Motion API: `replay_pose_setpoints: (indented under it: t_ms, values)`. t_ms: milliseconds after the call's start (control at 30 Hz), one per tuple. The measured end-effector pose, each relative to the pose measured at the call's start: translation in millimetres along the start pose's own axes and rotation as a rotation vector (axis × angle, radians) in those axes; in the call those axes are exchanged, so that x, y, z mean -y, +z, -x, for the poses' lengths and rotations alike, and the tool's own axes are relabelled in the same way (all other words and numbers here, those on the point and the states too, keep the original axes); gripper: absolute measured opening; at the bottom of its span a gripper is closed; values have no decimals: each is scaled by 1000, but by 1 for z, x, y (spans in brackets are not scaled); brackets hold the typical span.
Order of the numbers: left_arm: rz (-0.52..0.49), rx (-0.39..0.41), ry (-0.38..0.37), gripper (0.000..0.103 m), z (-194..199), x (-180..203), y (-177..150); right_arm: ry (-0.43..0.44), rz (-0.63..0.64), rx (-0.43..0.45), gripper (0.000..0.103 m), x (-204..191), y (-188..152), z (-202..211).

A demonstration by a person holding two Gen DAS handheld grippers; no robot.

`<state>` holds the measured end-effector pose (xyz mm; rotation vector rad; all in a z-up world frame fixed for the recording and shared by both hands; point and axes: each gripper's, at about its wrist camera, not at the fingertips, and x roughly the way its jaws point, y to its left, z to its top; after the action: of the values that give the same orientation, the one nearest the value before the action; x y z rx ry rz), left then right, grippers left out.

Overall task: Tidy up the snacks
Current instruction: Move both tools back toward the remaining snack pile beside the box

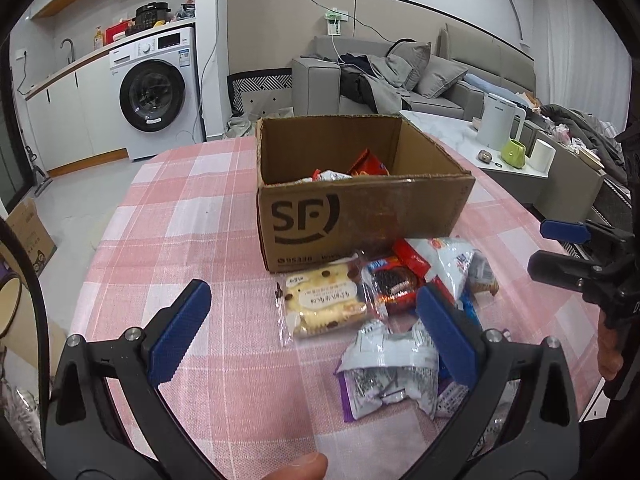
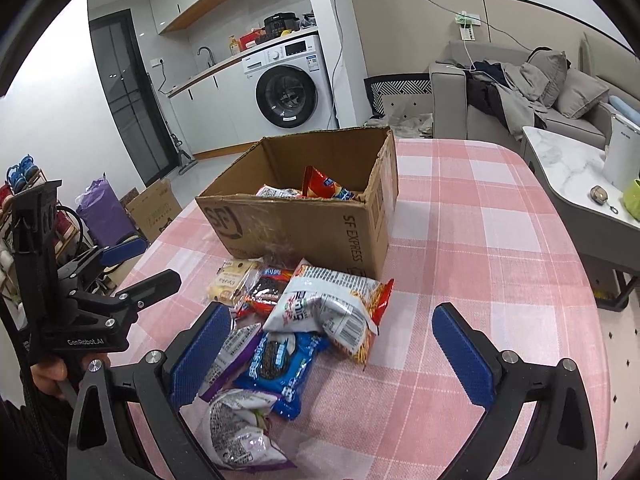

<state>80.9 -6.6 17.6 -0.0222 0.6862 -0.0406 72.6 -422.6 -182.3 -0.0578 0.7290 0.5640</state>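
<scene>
Several packets already lay inside the open SF cardboard box on the pink checked tablecloth, seen from the left wrist, while a heap waited just in front of it: a yellow cake packet, a red Oreo packet and a purple-and-silver packet. By that count the sorting looked partly done. The left gripper hovered low over the heap, jaws spread and empty, its right pad just above the wrappers.

From the right wrist, the right gripper hung spread and empty over a blue Oreo packet and a red-and-silver snack bag; the red bag stood inside the box.
</scene>
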Motion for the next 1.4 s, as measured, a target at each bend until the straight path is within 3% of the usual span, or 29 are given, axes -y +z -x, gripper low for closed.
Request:
replay_pose_setpoints:
  t_ms: [900, 1033, 1400]
  values:
    - [-8, -81, -8, 102, 16, 8, -60, 11, -10, -84, 103, -22, -69, 3]
    - [-12, -89, -15, 102, 15, 11, -63, 59, -12, -105, 103, -24, -74, 0]
    - [-28, -121, -26, 102, 5, 19, -74, 91, 11, -144, 102, -35, -82, -23]
